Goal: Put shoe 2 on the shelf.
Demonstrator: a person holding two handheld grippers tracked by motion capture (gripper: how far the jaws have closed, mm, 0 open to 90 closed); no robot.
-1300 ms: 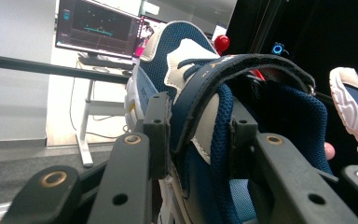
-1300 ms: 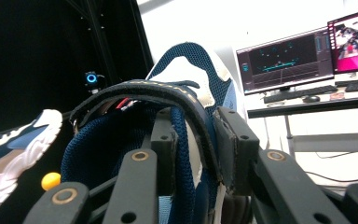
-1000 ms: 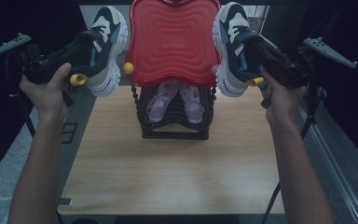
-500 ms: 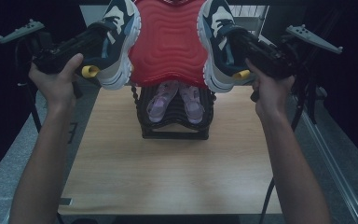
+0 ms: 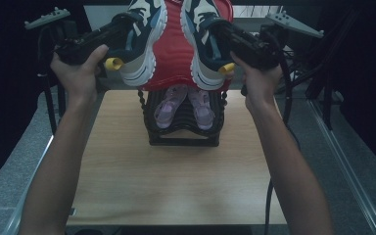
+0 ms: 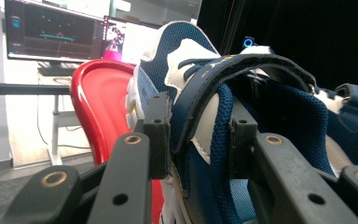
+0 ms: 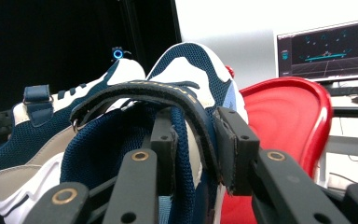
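Wooden tabletop (image 5: 176, 171) lies below your raised hands, with the black shoe rack (image 5: 183, 127) at its far middle. Your left gripper (image 5: 120, 36) is clamped on the collar of the left sneaker (image 5: 144, 44), and your right gripper (image 5: 220, 34) likewise pinches the right sneaker (image 5: 203, 49). Both shoes hang above the rack, soles facing you, just in front of the red tray (image 5: 174, 58); pink sandals (image 5: 183, 105) sit on the rack.
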